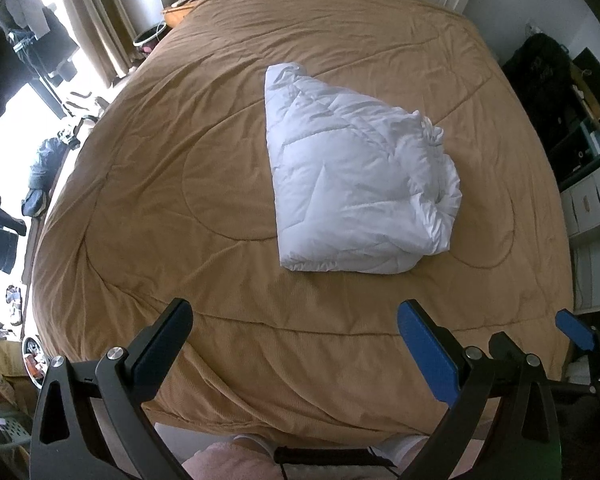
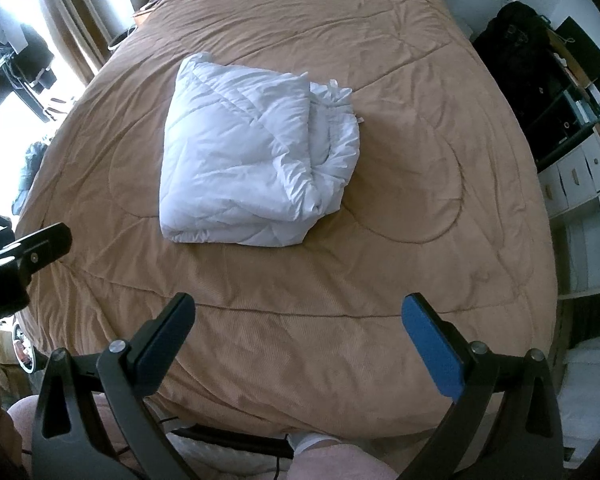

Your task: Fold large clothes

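Observation:
A white quilted duvet (image 1: 352, 176) lies folded into a thick bundle in the middle of the tan bedspread (image 1: 180, 160); its right edge is bunched and rumpled. It also shows in the right wrist view (image 2: 256, 160). My left gripper (image 1: 296, 316) is open and empty, held above the near edge of the bed, well short of the duvet. My right gripper (image 2: 300, 312) is open and empty too, at the same near edge. The right gripper's blue pad shows at the right of the left wrist view (image 1: 576, 330), and the left gripper's finger shows at the left of the right wrist view (image 2: 40, 246).
The tan bedspread (image 2: 420, 240) covers a large bed. White drawers and dark shelves (image 2: 580, 168) stand along the right. Curtains and a bright window (image 1: 80, 20) are at the left, with clothes and clutter on the floor (image 1: 40, 176). The person's legs show below (image 2: 328, 460).

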Available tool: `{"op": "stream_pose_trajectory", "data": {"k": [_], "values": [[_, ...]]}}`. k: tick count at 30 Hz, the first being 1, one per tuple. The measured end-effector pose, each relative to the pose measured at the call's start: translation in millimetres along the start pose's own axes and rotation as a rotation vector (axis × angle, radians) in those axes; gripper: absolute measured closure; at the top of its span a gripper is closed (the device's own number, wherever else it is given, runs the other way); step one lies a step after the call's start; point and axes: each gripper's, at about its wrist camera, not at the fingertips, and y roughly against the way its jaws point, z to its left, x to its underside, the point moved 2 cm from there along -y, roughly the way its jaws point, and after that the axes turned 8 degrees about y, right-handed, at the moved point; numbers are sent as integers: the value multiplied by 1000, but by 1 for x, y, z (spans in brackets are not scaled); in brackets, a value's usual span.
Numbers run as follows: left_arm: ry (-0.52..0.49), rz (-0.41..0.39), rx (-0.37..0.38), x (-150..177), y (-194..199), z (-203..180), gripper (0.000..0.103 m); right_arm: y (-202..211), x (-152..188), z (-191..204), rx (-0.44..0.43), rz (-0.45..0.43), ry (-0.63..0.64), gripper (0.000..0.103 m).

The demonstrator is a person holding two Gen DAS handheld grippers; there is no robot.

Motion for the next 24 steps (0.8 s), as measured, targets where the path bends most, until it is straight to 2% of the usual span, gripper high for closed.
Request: {"op": "stream_pose_trajectory", "data": {"k": [24], "values": [[-4, 2, -2, 2, 0, -2, 1, -1, 1, 2, -4, 6, 7, 0]]}}
